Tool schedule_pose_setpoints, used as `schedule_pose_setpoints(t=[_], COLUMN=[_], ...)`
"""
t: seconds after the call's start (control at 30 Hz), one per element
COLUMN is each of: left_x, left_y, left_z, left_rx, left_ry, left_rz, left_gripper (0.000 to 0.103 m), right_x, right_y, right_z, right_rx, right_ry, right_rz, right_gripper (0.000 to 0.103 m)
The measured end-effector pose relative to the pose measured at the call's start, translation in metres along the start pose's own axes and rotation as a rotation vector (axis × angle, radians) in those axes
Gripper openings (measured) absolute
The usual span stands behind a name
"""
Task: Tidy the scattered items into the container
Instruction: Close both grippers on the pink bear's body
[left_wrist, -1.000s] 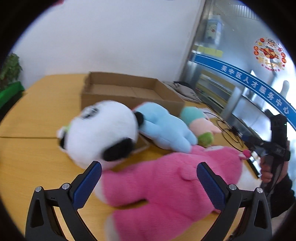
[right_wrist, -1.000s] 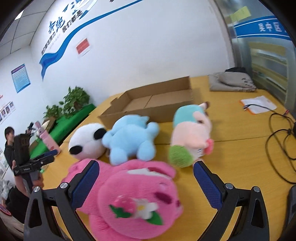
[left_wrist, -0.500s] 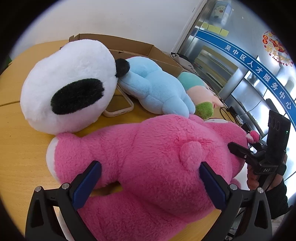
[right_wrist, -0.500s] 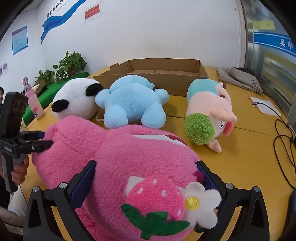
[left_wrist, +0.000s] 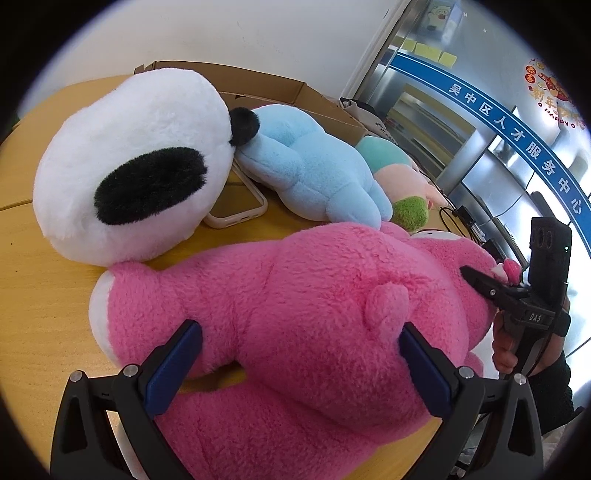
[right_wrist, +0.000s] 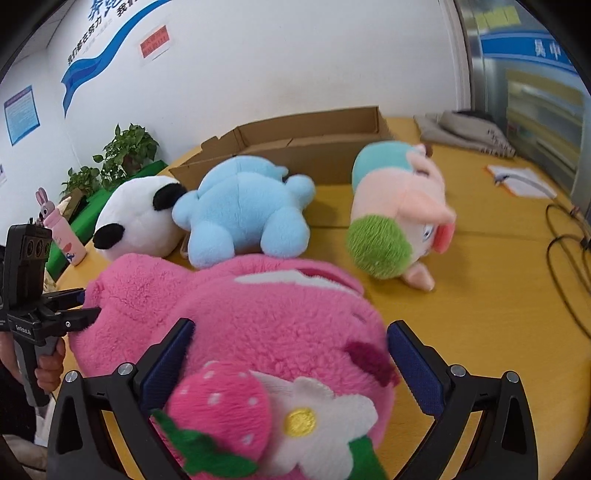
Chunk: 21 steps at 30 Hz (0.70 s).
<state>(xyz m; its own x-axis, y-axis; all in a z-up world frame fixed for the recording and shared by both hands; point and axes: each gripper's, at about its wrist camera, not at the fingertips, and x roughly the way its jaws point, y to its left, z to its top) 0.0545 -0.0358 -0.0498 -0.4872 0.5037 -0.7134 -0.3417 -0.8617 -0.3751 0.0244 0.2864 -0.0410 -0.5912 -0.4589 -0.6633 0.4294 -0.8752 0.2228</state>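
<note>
Left to right in the left wrist view: the panda plush (left_wrist: 129, 177) sits upper left on the counter (left_wrist: 33, 288), a phone (left_wrist: 236, 206) tucked at its edge, then the blue plush (left_wrist: 306, 177). Behind them is the cardboard box (left_wrist: 266, 86). The big pink plush bear (left_wrist: 295, 314) fills the lower middle. The left gripper (left_wrist: 299, 365) has its fingers spread wide around the bear's body, not squeezing. The right gripper (right_wrist: 290, 365) straddles the bear's head the same way, fingers wide apart.
</note>
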Motion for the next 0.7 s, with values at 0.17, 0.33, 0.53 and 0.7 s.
schedule_pose_setpoints(t=[0.17,0.33,0.53,0.7], left_x=[-0.003,0.002,0.014,0.015], left_y=[0.002,-0.002,-0.013,-0.018], left_z=[0.002,0.007,0.008,0.009], left_rx=[-0.048,-0.1,-0.089,-0.088], left_ry=[-0.01,0.019,0.054,0.074], left_rz=[-0.027,-0.158,-0.075,-0.049], left_gripper=[0.103,0.102,0.103,0.102], right_x=[0.009,0.014,0.016,0.016], right_y=[-0.009,-0.01,-0.013,-0.014], right_z=[0.0,0.001,-0.001,-0.002], right_rx=[0.046,0.052,0.066,0.073], right_ry=[0.032,0.051,0.06,0.056], right_rz=[0.047,0.062,0.089,0.091], right_gripper=[0.103,0.103,0.103,0.103])
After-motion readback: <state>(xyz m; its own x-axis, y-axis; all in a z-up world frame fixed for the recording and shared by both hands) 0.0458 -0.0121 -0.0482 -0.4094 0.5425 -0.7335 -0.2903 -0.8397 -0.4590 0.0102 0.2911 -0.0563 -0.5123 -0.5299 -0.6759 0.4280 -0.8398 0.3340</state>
